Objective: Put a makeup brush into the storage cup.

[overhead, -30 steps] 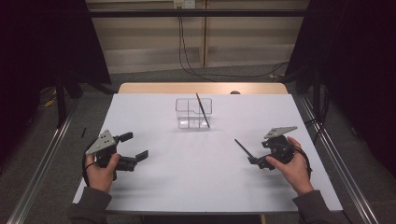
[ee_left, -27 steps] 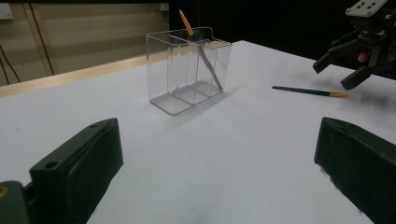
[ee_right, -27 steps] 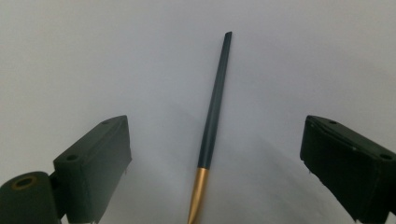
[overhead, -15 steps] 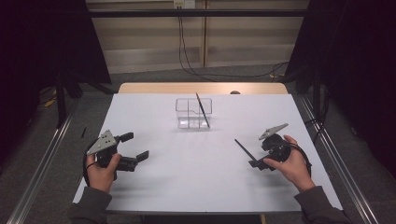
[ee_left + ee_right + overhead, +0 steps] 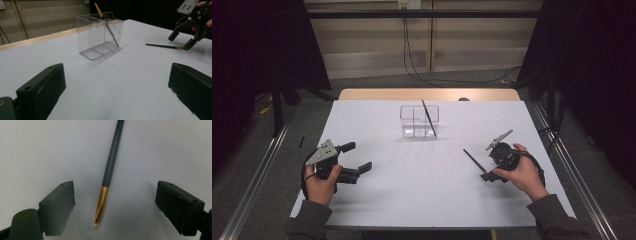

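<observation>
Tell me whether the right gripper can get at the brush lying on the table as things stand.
Probably yes: the right gripper has its jaws open either side of the brush, which lies flat on the white table with nothing in between. The jaws have just been closing.

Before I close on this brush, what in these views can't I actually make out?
- Brush: right gripper view's top edge cuts off its handle end.
- Brush tip: bristles too small and pale to judge.
- Second brush in the clear holder: glare hides its lower end; which compartment is unclear.
- Right gripper: jaws have been closing; brush between them, pads clear of it.
</observation>
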A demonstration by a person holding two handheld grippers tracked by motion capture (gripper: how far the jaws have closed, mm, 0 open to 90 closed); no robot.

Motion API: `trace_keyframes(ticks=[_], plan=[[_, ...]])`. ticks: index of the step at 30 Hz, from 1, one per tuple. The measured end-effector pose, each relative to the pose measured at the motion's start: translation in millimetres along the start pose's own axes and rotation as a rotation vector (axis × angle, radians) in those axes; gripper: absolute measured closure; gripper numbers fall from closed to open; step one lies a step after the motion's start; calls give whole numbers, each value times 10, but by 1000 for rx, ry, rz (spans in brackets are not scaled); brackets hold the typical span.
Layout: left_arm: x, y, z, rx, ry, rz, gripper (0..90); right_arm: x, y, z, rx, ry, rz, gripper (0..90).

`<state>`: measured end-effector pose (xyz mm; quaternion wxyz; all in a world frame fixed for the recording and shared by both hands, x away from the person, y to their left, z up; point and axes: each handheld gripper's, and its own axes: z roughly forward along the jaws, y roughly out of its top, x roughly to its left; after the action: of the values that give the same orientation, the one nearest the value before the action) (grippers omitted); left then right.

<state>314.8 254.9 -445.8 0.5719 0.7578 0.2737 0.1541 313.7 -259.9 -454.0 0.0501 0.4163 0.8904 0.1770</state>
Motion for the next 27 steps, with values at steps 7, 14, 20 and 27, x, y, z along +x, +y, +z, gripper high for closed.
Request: trace_keyframes(ticks=[7, 14, 20, 27], plan=[[3, -1, 8, 3, -7, 2, 12, -18, 24, -2, 41, -2, -4, 220], [1, -3, 8, 5, 2, 2, 14, 0, 38, 25, 69, -12, -31, 296], [-13, -3, 24, 14, -4, 6, 16, 25, 51, 22, 77, -24, -47, 356], [-15, -6, 39, 10, -6, 3, 17, 92, 104, 13, 102, -14, -77, 511]])
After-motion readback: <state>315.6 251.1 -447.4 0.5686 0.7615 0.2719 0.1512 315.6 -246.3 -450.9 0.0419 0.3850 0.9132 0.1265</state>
